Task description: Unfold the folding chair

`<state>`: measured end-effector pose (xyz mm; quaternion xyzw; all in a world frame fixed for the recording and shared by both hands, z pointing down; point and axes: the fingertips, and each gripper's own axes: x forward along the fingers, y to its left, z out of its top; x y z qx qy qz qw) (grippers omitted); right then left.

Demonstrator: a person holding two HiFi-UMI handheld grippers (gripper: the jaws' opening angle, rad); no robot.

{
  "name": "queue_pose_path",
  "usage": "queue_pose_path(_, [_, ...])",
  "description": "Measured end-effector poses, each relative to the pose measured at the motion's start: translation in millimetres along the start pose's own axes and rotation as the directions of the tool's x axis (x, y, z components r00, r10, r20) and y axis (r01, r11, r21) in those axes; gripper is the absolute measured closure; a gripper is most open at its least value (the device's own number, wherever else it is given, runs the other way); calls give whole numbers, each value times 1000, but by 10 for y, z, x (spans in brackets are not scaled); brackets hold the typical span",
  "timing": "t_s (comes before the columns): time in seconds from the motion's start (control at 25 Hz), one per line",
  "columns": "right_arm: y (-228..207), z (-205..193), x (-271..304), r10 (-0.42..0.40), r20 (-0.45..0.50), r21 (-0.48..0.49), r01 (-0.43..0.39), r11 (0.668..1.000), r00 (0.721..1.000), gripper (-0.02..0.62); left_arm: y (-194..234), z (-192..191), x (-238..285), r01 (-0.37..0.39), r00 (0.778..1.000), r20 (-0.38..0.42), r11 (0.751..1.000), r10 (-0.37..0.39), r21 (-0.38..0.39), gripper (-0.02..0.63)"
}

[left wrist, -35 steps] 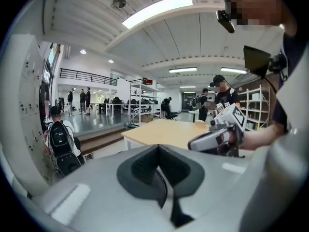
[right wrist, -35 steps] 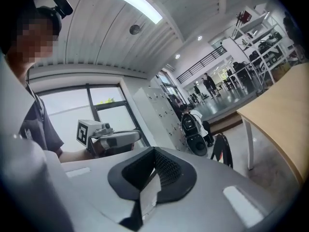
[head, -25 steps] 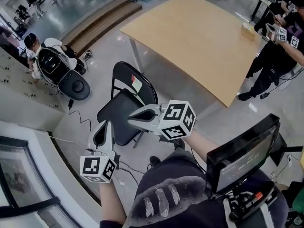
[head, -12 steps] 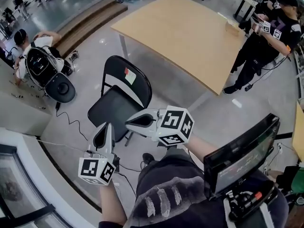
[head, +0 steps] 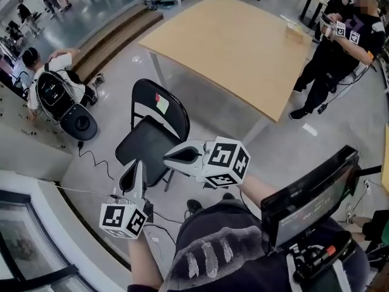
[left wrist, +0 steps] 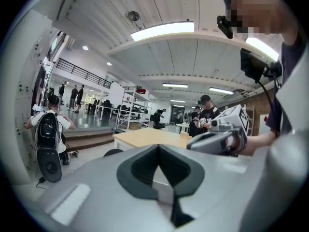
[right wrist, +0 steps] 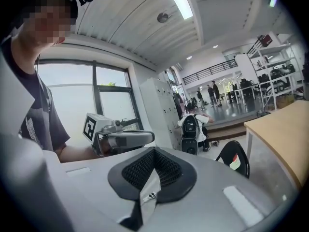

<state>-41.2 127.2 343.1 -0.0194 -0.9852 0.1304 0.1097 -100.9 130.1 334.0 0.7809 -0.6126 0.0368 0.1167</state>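
Observation:
A black folding chair stands on the grey floor with its seat down and its backrest up; a small sticker is on the backrest. It also shows in the right gripper view as a chair at the right, and only its top edge, the chair, peeks over the left gripper. My left gripper hovers near the seat's front edge, shut and empty. My right gripper points at the seat's right front corner, also shut with nothing in it. Neither touches the chair.
A large wooden table stands just behind the chair. A person with a backpack sits on the floor at the left, another person stands at the far right. A cable runs across the floor by the chair. A monitor hangs at my right.
Both grippers have drifted a little beside the chair, staying shut and empty. The head view has swung, so the chair and table sit slightly further left.

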Motion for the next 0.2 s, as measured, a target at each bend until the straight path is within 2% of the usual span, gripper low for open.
queue_pose_path(0.2, [-74,-51,-472,2,24,15,-2,1000,1000,594,-431,49,226,-8,1000,-1,1000,8,23,606])
